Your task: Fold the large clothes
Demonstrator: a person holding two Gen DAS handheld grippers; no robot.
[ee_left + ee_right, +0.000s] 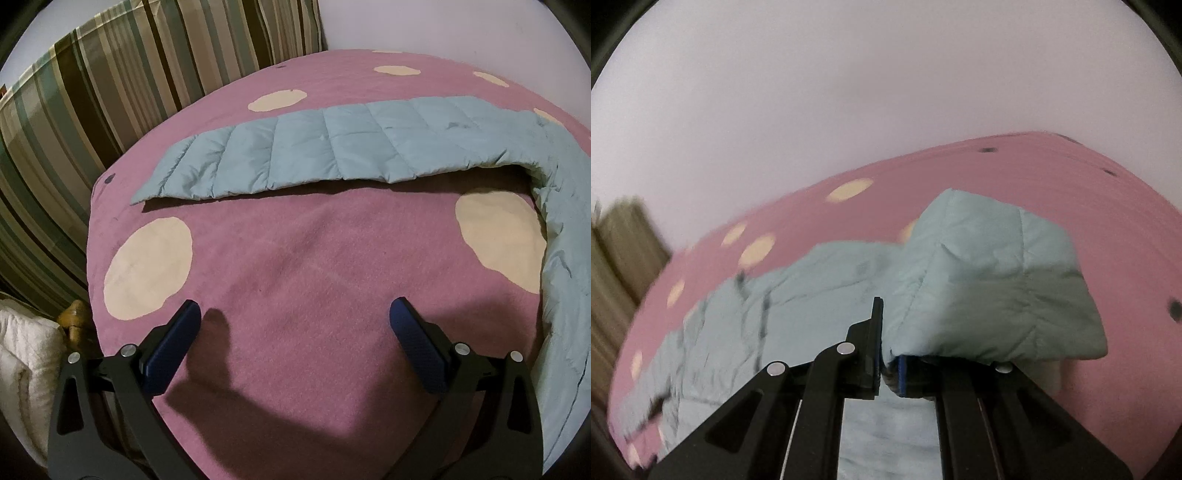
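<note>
No legible text or labels anywhere.

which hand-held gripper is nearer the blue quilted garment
Right. The right hand-held gripper is shut on a fold of the blue quilted garment; the left hand-held gripper is open over bare pink blanket, apart from it.

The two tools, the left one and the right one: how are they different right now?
The left tool has its jaws wide apart with nothing between them; the right tool is shut on the light blue quilted garment. The left tool hovers above the bare pink spotted blanket; the right tool has blue cloth draped over one side of it. Both are black with blue pads.
</note>
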